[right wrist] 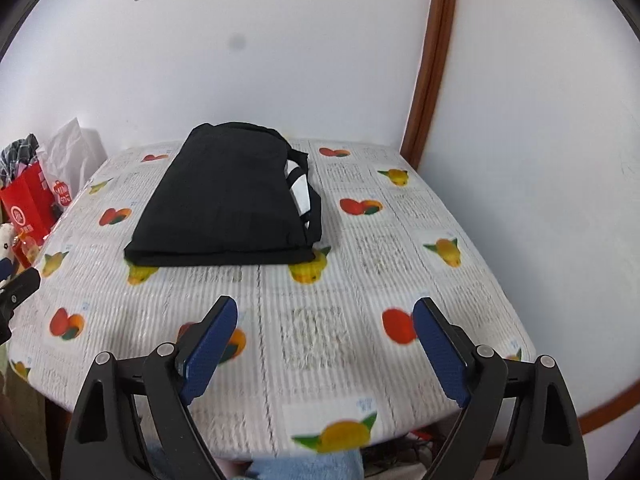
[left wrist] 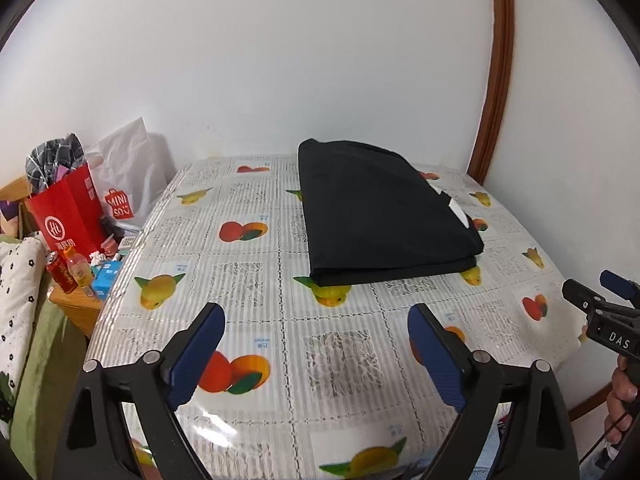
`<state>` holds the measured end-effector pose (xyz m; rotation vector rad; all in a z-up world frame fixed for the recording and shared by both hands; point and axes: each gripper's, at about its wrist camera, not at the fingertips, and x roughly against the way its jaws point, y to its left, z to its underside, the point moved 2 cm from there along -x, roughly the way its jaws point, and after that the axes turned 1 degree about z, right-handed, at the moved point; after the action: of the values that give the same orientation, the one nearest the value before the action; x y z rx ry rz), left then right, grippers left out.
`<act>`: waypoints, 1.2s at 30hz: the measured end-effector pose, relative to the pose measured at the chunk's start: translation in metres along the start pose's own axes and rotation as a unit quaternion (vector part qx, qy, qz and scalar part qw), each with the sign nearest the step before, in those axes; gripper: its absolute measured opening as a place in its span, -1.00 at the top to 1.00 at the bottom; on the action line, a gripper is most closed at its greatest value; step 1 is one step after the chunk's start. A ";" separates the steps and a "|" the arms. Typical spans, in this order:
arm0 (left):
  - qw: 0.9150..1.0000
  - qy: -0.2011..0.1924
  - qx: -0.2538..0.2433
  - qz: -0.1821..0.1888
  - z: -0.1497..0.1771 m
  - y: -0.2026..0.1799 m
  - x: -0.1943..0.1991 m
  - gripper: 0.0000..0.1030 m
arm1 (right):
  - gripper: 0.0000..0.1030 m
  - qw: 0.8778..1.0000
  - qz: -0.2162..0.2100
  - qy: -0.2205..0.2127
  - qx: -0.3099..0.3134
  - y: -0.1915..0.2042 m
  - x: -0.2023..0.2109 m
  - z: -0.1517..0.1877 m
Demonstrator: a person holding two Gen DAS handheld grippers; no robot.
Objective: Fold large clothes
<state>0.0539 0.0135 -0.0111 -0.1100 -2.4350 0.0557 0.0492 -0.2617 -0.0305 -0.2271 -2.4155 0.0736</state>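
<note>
Left gripper (left wrist: 316,320) and right gripper (right wrist: 325,314) both gape, empty.

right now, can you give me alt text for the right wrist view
A black garment lies folded in a neat rectangle on a table covered with a fruit-print cloth, against a white wall. The right gripper hovers near the table's front edge, jaws open and empty. A red bag stands at far left.

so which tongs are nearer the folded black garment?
Roughly even; right, at most marginally. The right tongs face the folded black garment head-on, the left tongs sit off its near-left corner. Both open, short of it, empty.
</note>
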 end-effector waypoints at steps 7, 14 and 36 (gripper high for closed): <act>1.000 -0.019 0.007 0.001 0.003 0.002 0.024 -0.87 | -0.96 1.000 0.020 -0.021 -0.013 -0.007 0.022 0.008; 1.000 -0.022 -0.002 0.002 0.006 -0.002 0.029 -0.87 | -0.97 0.999 0.024 -0.021 -0.023 -0.012 0.024 0.011; 1.000 -0.017 0.016 -0.003 0.008 0.008 0.028 -0.87 | -0.97 0.999 0.030 -0.015 -0.024 -0.013 0.016 0.011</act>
<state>0.0278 0.0239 0.0003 -0.0889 -2.4663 0.0957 0.0280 -0.2715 -0.0269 -0.3220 -2.4416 0.0473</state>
